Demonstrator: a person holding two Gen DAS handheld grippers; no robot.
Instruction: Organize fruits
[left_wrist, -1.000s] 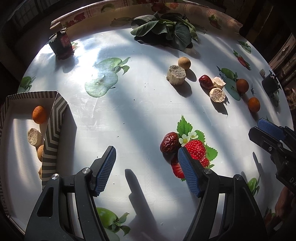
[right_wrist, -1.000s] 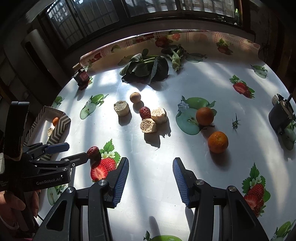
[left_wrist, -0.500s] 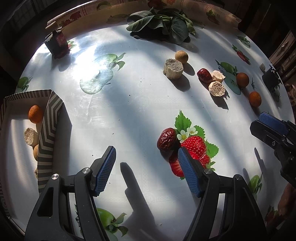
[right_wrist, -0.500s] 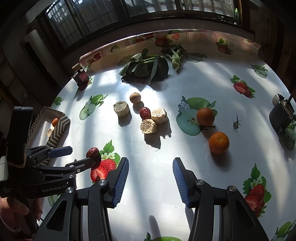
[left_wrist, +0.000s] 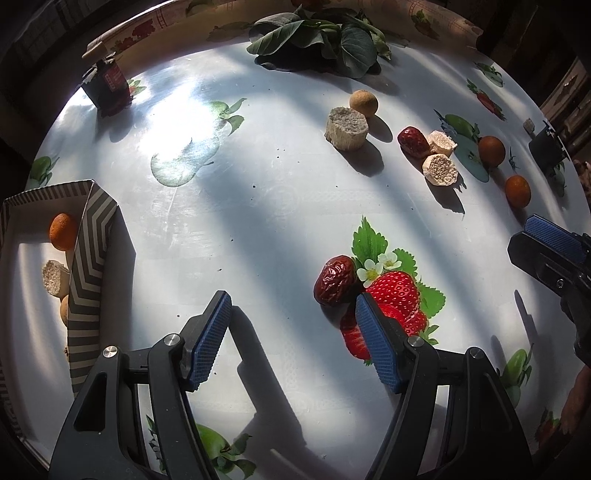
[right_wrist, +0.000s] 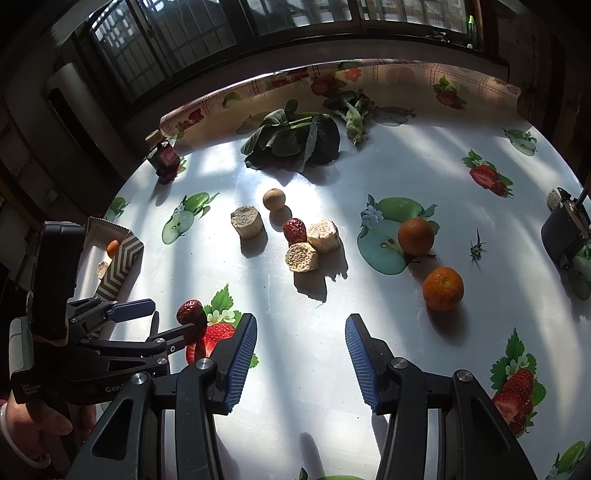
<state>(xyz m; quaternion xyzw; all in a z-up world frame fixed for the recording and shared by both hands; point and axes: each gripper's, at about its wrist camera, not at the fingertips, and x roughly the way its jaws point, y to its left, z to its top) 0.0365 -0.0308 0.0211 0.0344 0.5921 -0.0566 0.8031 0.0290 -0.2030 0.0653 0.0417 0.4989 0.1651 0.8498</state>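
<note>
A red date (left_wrist: 334, 280) lies on the tablecloth beside a printed strawberry. My left gripper (left_wrist: 291, 306) hangs open over it, pointing steeply down. The date sits just beyond its right fingertip (left_wrist: 364, 301), untouched. A striped paper tray (left_wrist: 88, 258) at the left holds a small orange (left_wrist: 62, 230) and beige cut pieces. In the right wrist view my right gripper (right_wrist: 301, 325) is open and empty over bare cloth, and the left gripper (right_wrist: 170, 315) stands next to the date (right_wrist: 189, 310). Farther off lie two oranges (right_wrist: 415, 236), a second date (right_wrist: 294, 229), beige chunks (right_wrist: 246, 221) and a brown round fruit (right_wrist: 273, 199).
Leafy greens (right_wrist: 295, 140) lie at the table's far edge. A small dark jar (right_wrist: 164, 157) stands at the far left and a dark container (right_wrist: 565, 236) at the right edge. A hand (right_wrist: 40, 421) holds the left gripper's handle.
The left gripper has edged slightly toward the near red date. The right gripper has kept still. Both stay open with nothing held.
</note>
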